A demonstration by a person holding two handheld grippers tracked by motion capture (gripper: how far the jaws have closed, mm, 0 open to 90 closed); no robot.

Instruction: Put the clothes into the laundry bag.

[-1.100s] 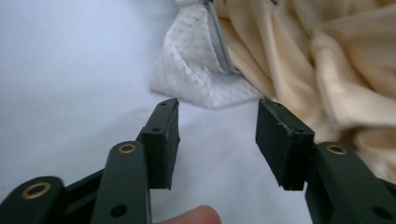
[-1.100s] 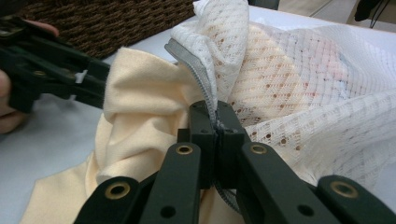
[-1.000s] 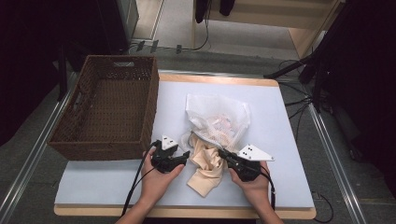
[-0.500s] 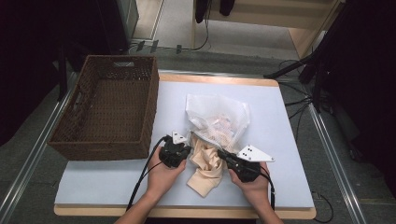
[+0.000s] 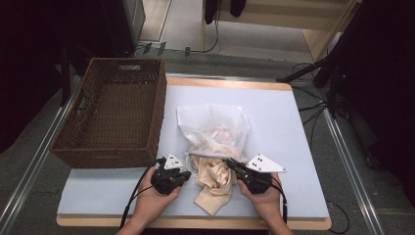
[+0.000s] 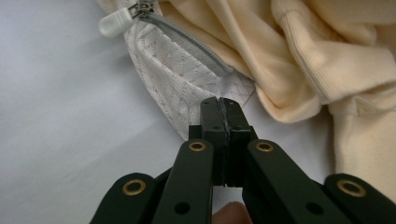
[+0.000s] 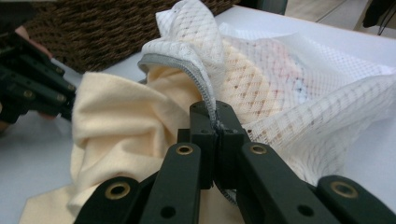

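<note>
The left gripper (image 6: 221, 103) had just closed, clamped on the mesh bag (image 6: 180, 84) edge below its zipper (image 6: 187, 39). The right gripper (image 7: 216, 122) was clamped on the opposite rim. Between them, near the table's (image 5: 293, 127) front edge, the cream garment (image 5: 214, 183) hung from the mouth toward the person.

Left gripper (image 5: 182, 175) shifted to mesh bag (image 5: 215, 128) edge, fingers now clamped shut.

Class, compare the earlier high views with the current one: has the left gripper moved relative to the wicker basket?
Yes. The left gripper has shifted rightwards, away from the wicker basket, towards the mesh laundry bag, closing on the bag's edge.
</note>
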